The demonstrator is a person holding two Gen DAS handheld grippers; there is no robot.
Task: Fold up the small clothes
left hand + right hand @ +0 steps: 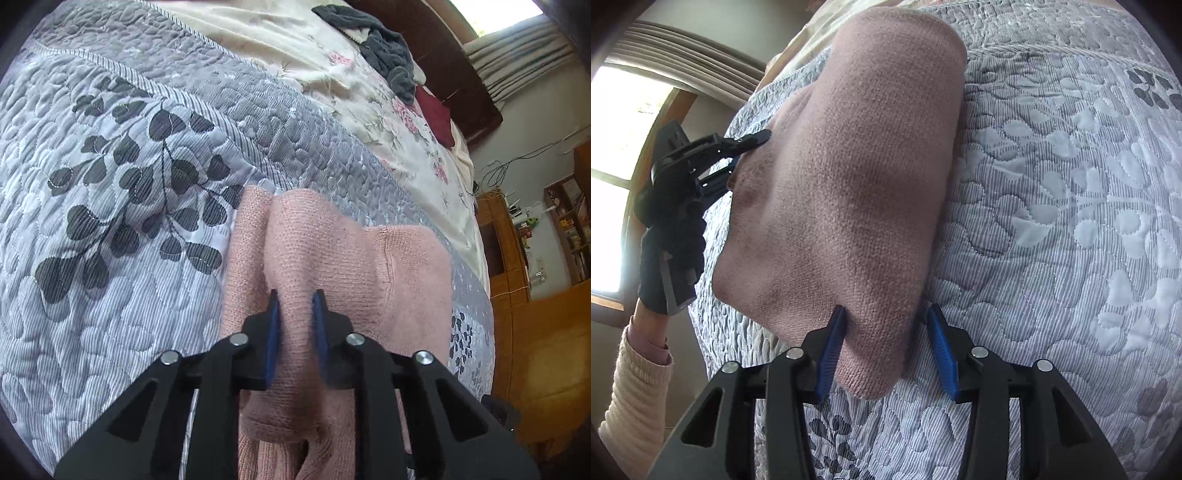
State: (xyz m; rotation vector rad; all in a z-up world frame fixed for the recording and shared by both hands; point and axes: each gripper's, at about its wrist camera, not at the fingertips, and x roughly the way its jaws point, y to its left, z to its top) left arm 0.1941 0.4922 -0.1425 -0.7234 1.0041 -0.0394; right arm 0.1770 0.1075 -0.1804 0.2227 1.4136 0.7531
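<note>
A pink knit garment [332, 251] lies folded on the grey quilted bedspread [110, 221]. My left gripper [295, 295] is shut on a raised fold of it, with the knit bunched tightly between the blue pads. In the right wrist view the same garment [849, 166] stretches away from me. My right gripper [885, 310] stands open around its near corner: the left pad touches the knit, the right pad is apart from it. The left gripper [742, 158] also shows there, held by a gloved hand [665, 266] and clamped on the garment's left edge.
Farther up the bed, a dark grey garment [380, 44] and a maroon cloth [436, 110] lie on a cream floral sheet [369, 110]. A wooden headboard [454, 66] is behind them. Wooden shelves [569, 229] and floor lie right of the bed. A window [617, 147] is at left.
</note>
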